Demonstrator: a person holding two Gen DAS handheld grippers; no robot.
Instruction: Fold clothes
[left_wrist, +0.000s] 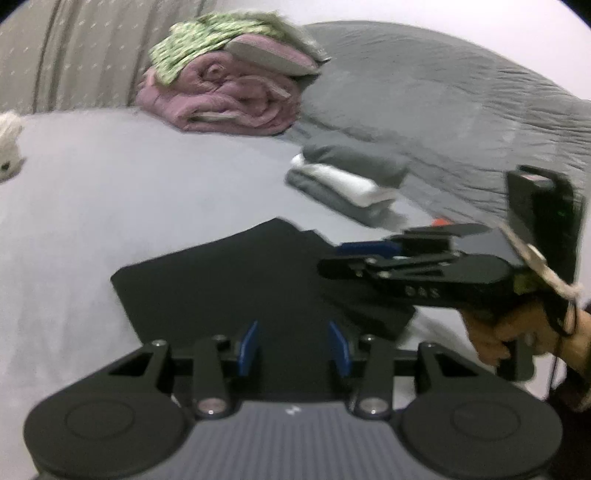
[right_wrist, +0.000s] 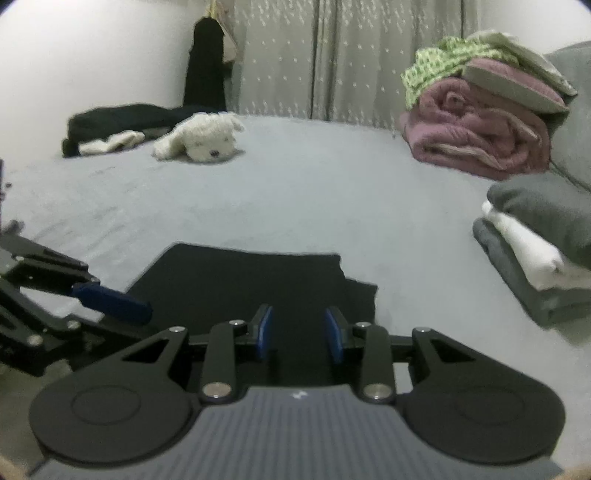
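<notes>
Here the black garment (right_wrist: 251, 284) lies flat on the bed (right_wrist: 295, 192), folded to a compact slab — mid-fold or finished, I cannot tell. Both the left gripper (left_wrist: 291, 345) and right gripper (right_wrist: 300, 332) hover over it, jaws apart, empty; a folded stack (right_wrist: 535, 251) sits nearby.

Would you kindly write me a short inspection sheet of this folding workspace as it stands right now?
Surface: grey bed sheet, lightly creased.
Job's things: black garment lying flat near both tongs; folded grey and white stack to the right.
Clutter: white plush toy; dark clothes pile; pink blanket roll under green patterned cloth.
Grippers: left tongs open, empty; right tongs open, empty, above the garment.
Cables: nothing seen.
Surroundings: dotted curtain; grey quilt.
</notes>
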